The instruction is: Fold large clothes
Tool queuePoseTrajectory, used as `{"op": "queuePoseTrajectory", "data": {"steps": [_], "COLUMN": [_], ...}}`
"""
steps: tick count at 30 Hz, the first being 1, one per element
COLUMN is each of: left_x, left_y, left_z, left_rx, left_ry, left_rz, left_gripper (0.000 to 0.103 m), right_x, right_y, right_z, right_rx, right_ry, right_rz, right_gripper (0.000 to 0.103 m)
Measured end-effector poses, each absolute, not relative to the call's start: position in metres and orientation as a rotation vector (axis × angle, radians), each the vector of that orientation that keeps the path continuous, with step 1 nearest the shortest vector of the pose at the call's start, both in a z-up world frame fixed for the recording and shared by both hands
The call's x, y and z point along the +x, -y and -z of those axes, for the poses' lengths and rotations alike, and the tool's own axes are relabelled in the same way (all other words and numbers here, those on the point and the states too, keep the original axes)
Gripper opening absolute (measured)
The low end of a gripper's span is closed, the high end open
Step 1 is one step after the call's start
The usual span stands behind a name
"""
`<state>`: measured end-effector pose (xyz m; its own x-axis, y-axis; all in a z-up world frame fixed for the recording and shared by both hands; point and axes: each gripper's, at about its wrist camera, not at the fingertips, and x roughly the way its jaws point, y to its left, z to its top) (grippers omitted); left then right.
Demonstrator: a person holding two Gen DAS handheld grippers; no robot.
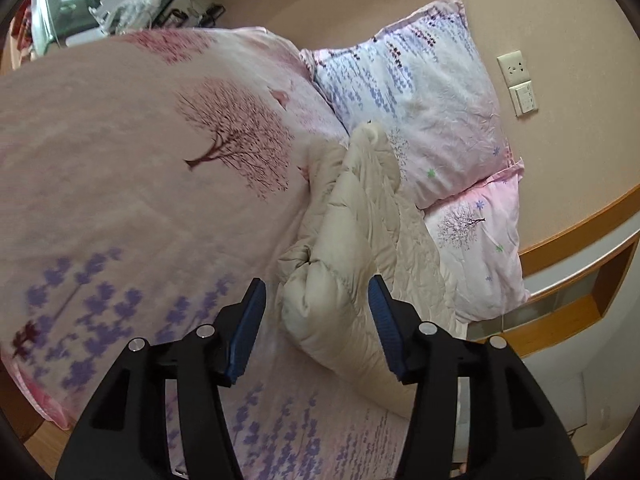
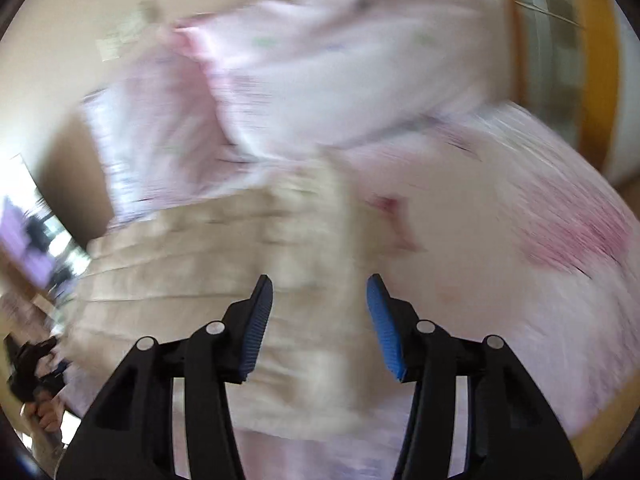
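Note:
A cream quilted jacket (image 1: 352,240) lies bunched and folded on the pink floral bedspread (image 1: 140,160), stretching towards the pillows. My left gripper (image 1: 317,290) is open just above its near puffy end, the blue pads standing either side of the fabric without pressing on it. In the blurred right wrist view the same jacket (image 2: 224,264) spreads flat below my right gripper (image 2: 320,286), which is open with nothing between its fingers.
Two floral pillows (image 1: 424,100) lean against the beige wall at the head of the bed. A wall socket (image 1: 516,80) sits beside them. A wooden ledge (image 1: 580,216) runs along the right. A person's hand (image 2: 46,416) shows at the lower left.

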<state>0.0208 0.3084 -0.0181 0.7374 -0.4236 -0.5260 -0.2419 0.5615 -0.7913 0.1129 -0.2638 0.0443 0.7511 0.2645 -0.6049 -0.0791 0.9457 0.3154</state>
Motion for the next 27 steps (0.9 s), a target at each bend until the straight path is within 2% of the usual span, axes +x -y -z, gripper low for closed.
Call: {"op": "queuePoseTrajectory", "data": {"steps": [5, 7, 15, 27], "left_x": [0.002, -0.001, 0.02, 0.043], "left_y": [-0.293, -0.283, -0.245, -0.255], "left_z": [0.011, 0.012, 0.025, 0.032], "left_rx": [-0.936, -0.938, -0.895, -1.047], "left_ry": [-0.765, -0.762, -0.838, -0.776], "left_rz": [0.126, 0.142, 0.2, 0.139], "left_gripper": [0.054, 0.064, 0.066, 0.066], "right_x": [0.137, 0.142, 0.155, 0.174], "right_y": [0.175, 0.152, 0.121, 0.096], "right_z": [-0.042, -0.038, -0.017, 0.009], "right_rx": [0.149, 0.089, 0.026, -0.063], "right_ry": [-0.714, -0.707, -0.732, -0.804], "right_rz": [-0.37, -0.364, -0.32, -0.252], "right_gripper": [0.041, 0.04, 0.04, 0.043]}}
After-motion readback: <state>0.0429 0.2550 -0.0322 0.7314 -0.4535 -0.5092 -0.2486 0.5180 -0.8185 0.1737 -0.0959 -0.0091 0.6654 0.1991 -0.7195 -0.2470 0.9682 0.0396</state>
